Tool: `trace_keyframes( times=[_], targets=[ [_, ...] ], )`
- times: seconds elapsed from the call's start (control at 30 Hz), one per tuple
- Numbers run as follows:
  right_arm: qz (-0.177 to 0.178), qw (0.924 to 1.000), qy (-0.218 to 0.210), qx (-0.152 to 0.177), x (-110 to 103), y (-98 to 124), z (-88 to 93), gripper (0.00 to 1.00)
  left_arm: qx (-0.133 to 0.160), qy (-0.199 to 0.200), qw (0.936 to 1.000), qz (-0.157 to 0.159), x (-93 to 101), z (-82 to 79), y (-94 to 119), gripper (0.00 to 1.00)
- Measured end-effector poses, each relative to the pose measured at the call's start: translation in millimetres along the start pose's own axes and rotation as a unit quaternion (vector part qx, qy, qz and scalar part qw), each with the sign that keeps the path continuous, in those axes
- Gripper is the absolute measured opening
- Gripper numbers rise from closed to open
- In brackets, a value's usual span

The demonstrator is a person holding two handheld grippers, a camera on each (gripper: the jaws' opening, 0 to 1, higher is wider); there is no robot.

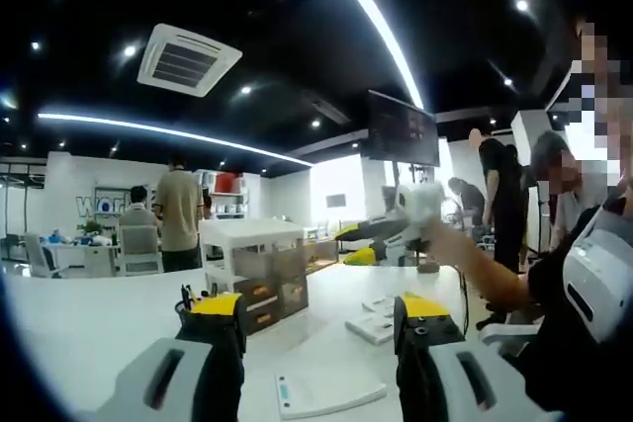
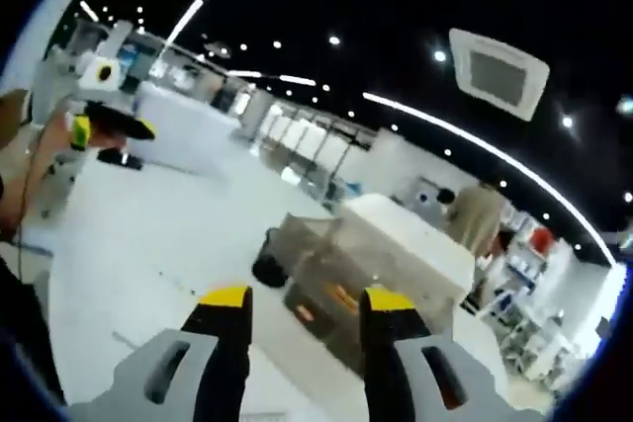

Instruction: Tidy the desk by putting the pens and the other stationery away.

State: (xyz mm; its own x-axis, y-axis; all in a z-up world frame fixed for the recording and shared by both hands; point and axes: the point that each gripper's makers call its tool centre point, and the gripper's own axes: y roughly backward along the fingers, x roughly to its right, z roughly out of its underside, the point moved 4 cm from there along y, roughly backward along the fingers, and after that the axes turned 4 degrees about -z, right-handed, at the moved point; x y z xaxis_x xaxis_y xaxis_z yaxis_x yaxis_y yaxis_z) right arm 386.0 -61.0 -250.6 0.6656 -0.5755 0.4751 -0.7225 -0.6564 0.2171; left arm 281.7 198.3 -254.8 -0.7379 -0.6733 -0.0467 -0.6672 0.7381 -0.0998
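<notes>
Your left tool (image 1: 318,315) hangs with jaws spread, gripping nothing, above the white counter (image 1: 89,323). Your right tool (image 2: 302,308) is likewise spread and empty. The drawer organizer (image 2: 381,289) and black pen holder (image 1: 190,305) stand mid-counter, touching; a flat white scale (image 1: 321,390) lies near your edge.

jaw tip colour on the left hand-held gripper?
Yellow tips on black jaws of the left hand-held gripper, clearest in the left gripper view.
</notes>
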Motion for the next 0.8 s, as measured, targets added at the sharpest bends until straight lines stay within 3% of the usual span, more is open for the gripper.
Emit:
trace_keyframes(
  times=[0.03,0.1,0.53,0.8],
  targets=[
    [-0.032,0.9976,-0.058,0.020,1.9,11.4,3.0,0.43,0.000,0.000,1.0000,0.000,0.2,0.0,-0.1,0.60],
    [-0.043,0.9955,-0.078,0.033,3.6,19.6,4.1,0.44,0.000,0.000,1.0000,0.001,0.2,0.1,-0.6,0.60],
    [-0.094,0.9822,-0.132,0.095,-0.8,62.0,1.3,0.50,-0.004,0.001,1.0000,0.002,-0.1,2.3,-2.0,0.60],
    [-0.097,0.9789,-0.140,0.113,-7.1,83.1,6.1,0.52,-0.006,0.002,1.0000,0.001,0.3,3.6,-2.5,0.60]
  ],
)
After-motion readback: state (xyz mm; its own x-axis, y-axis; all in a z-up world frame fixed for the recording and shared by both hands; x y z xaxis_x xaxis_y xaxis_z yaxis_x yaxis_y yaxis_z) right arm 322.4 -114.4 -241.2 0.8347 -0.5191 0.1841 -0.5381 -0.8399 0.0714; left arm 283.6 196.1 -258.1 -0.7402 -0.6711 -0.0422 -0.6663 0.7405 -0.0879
